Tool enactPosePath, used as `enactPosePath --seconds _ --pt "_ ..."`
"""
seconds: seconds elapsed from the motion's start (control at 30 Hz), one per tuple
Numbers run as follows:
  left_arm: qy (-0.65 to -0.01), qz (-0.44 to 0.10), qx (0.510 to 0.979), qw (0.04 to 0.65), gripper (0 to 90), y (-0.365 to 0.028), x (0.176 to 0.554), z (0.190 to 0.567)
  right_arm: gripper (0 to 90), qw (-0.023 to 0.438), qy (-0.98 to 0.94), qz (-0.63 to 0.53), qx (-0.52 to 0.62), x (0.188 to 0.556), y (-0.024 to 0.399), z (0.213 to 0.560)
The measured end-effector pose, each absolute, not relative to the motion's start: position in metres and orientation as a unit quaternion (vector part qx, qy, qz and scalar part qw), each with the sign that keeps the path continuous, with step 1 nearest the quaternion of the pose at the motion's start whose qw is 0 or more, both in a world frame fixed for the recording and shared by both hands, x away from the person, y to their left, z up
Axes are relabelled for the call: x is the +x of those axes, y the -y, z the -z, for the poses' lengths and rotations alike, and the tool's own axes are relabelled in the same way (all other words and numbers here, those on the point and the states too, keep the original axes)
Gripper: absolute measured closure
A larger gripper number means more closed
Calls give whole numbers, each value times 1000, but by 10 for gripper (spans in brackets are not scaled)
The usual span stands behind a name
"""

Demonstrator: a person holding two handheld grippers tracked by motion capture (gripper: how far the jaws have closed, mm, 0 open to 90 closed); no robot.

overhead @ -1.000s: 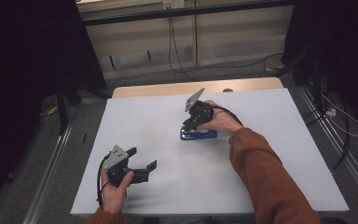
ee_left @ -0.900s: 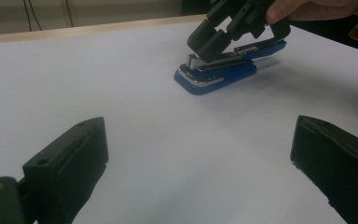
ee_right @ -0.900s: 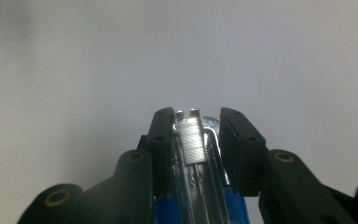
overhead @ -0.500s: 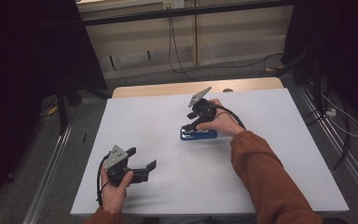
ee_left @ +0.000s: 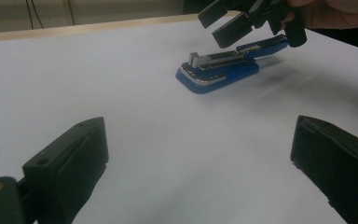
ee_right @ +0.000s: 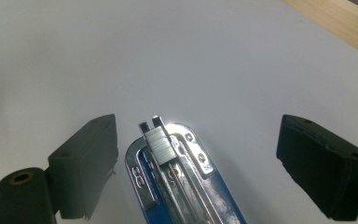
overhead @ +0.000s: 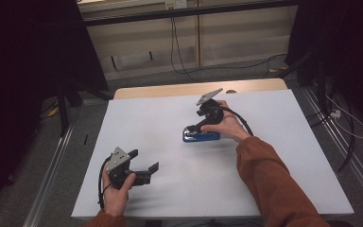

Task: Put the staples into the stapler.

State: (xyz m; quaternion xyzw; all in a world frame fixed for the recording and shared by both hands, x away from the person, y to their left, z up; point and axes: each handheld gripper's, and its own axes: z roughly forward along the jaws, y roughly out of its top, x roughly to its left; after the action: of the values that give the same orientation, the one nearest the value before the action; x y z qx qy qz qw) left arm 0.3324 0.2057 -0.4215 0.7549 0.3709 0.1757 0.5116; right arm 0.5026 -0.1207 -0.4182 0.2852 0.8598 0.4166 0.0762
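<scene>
Table (overhead: pixel 274 161): white top, the largest item before me, with a strip of pale wood (overhead: pixel 170 90) along its far edge. Its surface shows again in both gripper views, bare around the jaws.

My right forearm, in a rust-orange sleeve (overhead: pixel 274 184): it comes in from the lower right of the high view and reaches toward the middle of the table.

My right gripper (overhead: pixel 194 128): held in my right hand (overhead: pixel 227 124), grey plate on top, tilted down over the stapler. Its jaws have just been opening and now stand wide. In the right gripper view the stapler's front end lies between them, clear of both pads, nearer the left-hand one. In the left gripper view this gripper (ee_left: pixel 223 23) hangs just above the stapler's rear half; whether it touches there I cannot tell.

My left gripper (overhead: pixel 144 163): held in my left hand (overhead: pixel 116 191) near the table's front left, well apart from the stapler. Jaws wide, nothing between them but bare table; they point toward the stapler.

Stapler (overhead: pixel 201 136): blue, lying flat on the table right of centre, its lid lifted so the metal magazine shows. In the right gripper view a row of staples (ee_right: pixel 161 144) sits at the magazine's tip.
</scene>
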Motion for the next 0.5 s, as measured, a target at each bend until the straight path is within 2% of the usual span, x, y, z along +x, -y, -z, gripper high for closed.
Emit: enactPosePath --seconds 0.2,0.5 --pt "-371 -174 755 511 42 -205 332 422 65 79 -844 -432 306 501 127 418" --pt "-373 -175 756 509 42 -206 333 422 59 86 -836 -441 315 494 132 414"
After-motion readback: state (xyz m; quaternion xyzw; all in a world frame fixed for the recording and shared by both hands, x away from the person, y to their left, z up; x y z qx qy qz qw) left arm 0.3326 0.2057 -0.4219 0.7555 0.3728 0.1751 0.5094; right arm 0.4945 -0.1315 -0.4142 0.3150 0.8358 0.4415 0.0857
